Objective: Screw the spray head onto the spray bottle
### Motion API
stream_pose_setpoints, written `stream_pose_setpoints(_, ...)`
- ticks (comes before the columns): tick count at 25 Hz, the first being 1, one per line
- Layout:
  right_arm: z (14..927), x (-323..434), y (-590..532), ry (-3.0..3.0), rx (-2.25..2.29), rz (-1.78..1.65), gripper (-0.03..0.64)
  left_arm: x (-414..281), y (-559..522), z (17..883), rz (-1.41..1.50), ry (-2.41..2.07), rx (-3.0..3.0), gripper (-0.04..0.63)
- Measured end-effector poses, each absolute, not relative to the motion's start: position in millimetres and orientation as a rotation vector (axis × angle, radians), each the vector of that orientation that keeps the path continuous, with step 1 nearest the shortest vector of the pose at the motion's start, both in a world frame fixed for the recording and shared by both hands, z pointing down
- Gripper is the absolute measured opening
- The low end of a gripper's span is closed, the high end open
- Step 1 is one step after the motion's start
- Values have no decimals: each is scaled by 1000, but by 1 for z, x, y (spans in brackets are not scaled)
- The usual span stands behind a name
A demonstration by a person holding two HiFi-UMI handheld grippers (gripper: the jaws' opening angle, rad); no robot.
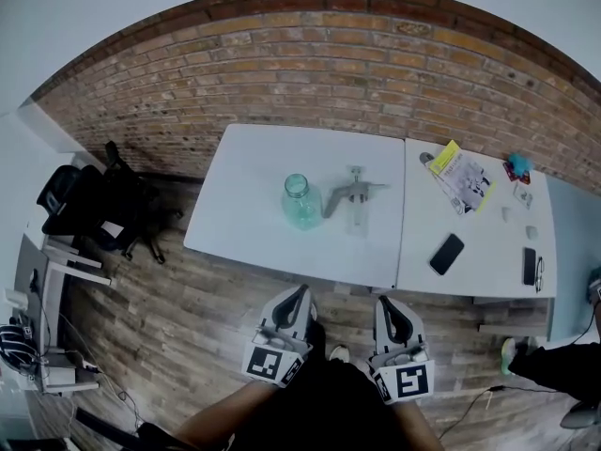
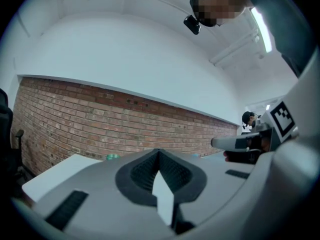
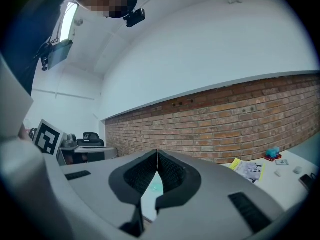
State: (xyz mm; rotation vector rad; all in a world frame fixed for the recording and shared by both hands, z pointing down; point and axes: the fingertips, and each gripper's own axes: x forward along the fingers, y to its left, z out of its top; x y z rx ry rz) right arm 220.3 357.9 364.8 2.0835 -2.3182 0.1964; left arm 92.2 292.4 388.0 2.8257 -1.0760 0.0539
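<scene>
Two white surfaces are seen side by side before a brick wall [image 1: 310,64] in the head view: a white table [image 1: 235,214] and a second table [image 1: 488,238] to its right. On the white table a pale green translucent spray bottle [image 1: 301,201] is stood upright with its mouth uncovered; whether anything is inside it cannot be told. The spray head [image 1: 352,194] is laid flat just beside the bottle, on its right, with its dip tube stretched toward the near edge. On the second table a yellow booklet [image 1: 460,177], a black phone [image 1: 447,254] and a small teal object [image 1: 517,165] are spread apart. The left gripper [image 1: 300,294] and the right gripper [image 1: 386,303] are held over the wooden floor [image 1: 188,318], short of the table's near edge and well apart from the bottle. In the left gripper view the jaws are clenched tip to tip with nothing caught between them, and only the table edge and the bottle's top are glimpsed beyond. In the right gripper view the jaws are likewise pressed together and empty; the green bottle is seen through the gap below the tips, with the booklet off to the right.
</scene>
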Motion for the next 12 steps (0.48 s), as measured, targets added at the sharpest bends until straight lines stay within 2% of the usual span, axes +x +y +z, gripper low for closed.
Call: stream_pose_setpoints(12, 361, 206, 267, -2311, 2030, 170, 6, 70, 198, 396, 8, -1088, 2785, 2)
